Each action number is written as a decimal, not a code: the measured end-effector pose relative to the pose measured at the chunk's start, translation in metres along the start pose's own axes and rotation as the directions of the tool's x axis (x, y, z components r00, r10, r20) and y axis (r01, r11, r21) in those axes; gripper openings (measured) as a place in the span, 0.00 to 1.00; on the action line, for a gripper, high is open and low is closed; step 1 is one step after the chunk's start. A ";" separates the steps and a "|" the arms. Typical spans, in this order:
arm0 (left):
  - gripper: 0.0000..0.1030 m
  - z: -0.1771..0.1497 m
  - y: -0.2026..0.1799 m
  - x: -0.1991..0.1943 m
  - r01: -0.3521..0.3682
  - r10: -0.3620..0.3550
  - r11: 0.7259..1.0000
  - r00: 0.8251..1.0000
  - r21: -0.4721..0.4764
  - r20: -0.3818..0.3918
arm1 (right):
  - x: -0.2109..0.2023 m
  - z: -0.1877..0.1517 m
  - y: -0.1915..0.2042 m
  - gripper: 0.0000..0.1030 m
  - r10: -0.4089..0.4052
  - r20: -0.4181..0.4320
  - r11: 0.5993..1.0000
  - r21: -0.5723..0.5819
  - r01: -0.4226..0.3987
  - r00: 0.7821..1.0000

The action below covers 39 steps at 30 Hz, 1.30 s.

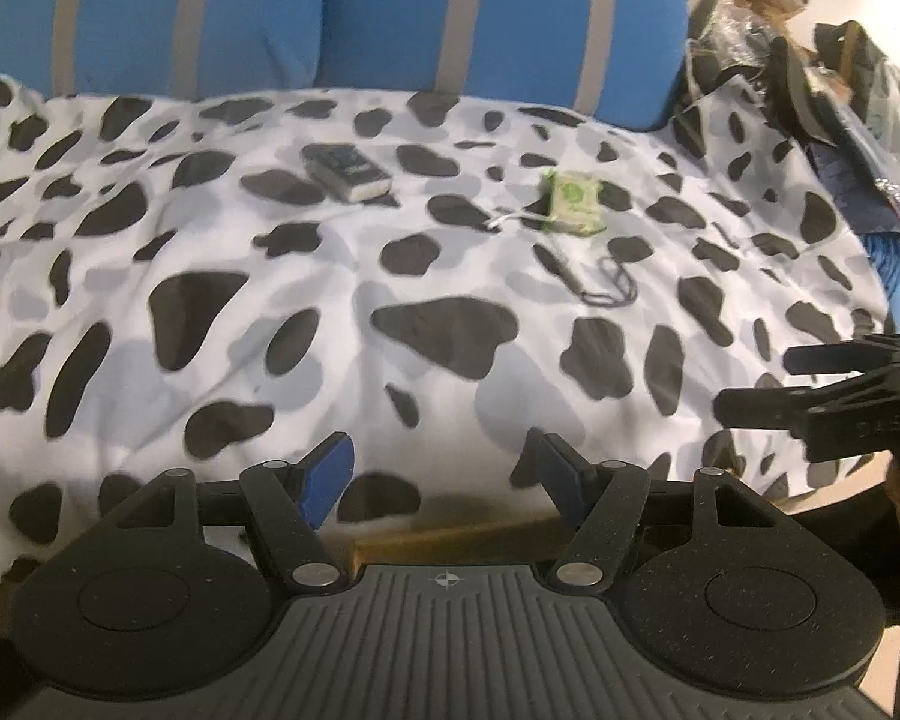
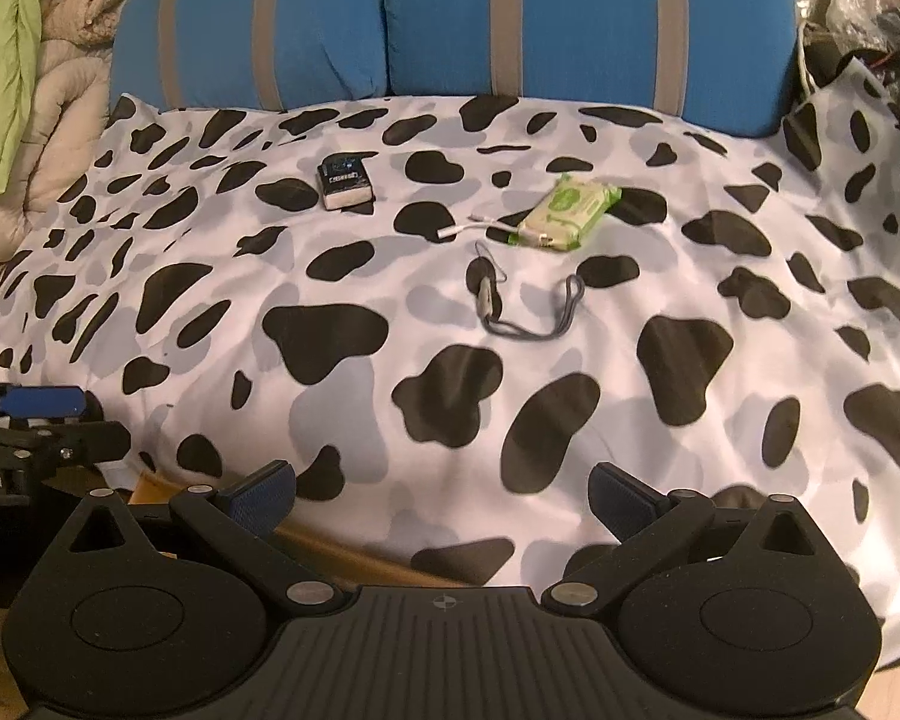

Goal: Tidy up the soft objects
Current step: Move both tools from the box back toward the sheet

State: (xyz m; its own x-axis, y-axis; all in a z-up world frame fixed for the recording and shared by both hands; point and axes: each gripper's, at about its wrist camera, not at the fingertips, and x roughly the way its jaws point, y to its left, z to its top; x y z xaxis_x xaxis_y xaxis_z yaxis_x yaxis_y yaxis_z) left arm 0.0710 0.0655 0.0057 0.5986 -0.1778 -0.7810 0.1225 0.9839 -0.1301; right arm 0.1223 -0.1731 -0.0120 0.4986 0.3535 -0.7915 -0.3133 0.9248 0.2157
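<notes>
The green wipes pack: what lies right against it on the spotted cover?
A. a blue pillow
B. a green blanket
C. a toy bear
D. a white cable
D: a white cable runs up to the wipes pack; nothing else touches it on the cover.

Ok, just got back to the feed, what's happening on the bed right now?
Nobody is holding anything yet. The left gripper and right gripper both hang open over the near edge of the cow-print blanket, with nothing between their fingers. Farther up the blanket lie a small dark box, a green wipes pack, a white cable and a grey strap, in front of two blue striped pillows.
</notes>
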 end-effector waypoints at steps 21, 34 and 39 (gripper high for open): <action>0.65 0.041 -0.001 0.035 -0.046 0.038 0.985 0.998 0.166 0.055 | 0.044 0.042 -0.011 1.00 -0.008 0.026 0.996 -0.085 0.010 1.000; 0.65 0.068 0.009 0.052 -0.066 0.051 0.986 0.994 0.156 0.100 | 0.077 0.062 -0.010 1.00 0.037 0.021 0.985 -0.169 -0.033 0.999; 0.65 0.078 0.013 0.060 -0.031 0.019 0.987 0.997 0.155 0.077 | 0.091 0.068 -0.015 0.97 0.065 0.023 0.984 -0.167 -0.060 0.998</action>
State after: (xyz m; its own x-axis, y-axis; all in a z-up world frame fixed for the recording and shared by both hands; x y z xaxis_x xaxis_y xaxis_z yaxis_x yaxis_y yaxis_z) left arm 0.1700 0.0660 0.0050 0.6599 -0.1598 -0.7341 0.2254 0.9742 -0.0094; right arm 0.2270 -0.1451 -0.0480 0.4956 0.4156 -0.7627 -0.4729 0.8656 0.1645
